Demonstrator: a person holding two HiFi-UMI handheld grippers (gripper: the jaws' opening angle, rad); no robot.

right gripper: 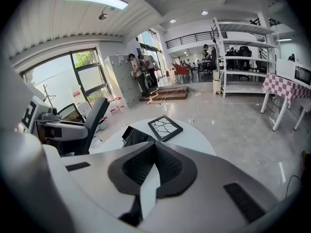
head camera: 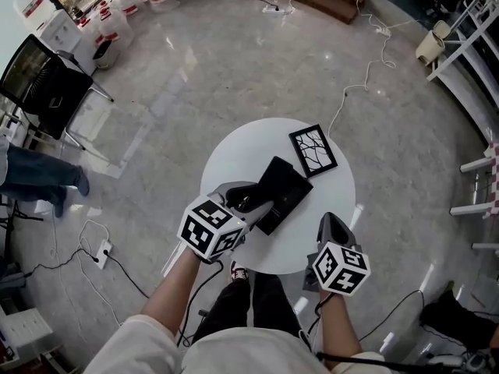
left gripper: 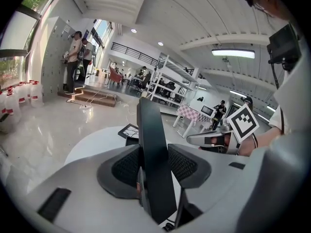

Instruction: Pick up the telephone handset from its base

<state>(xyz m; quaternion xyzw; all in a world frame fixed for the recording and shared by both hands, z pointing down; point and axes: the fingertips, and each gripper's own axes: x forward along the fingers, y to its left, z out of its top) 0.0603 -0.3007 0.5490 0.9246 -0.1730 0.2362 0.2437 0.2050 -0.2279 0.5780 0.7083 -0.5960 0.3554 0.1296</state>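
Observation:
The black telephone handset (left gripper: 150, 125) stands upright between the pads of my left gripper (left gripper: 153, 152), which is shut on it, and is lifted clear of the table. From the head view the left gripper (head camera: 248, 202) holds the handset (head camera: 251, 199) just above the near-left end of the black base (head camera: 284, 189). The base rests on the round white table (head camera: 234, 158). My right gripper (head camera: 331, 223) hovers over the table's near-right edge, shut and empty. In the right gripper view its pads (right gripper: 167, 166) meet, and the handset (right gripper: 92, 123) rises at the left.
A black picture frame (head camera: 313, 149) with a white crack pattern lies on the table behind the base. A black chair (head camera: 43, 88), white jugs (head camera: 117, 14), floor cables with a power strip (head camera: 101, 252) and a white rack (head camera: 468, 45) surround the table.

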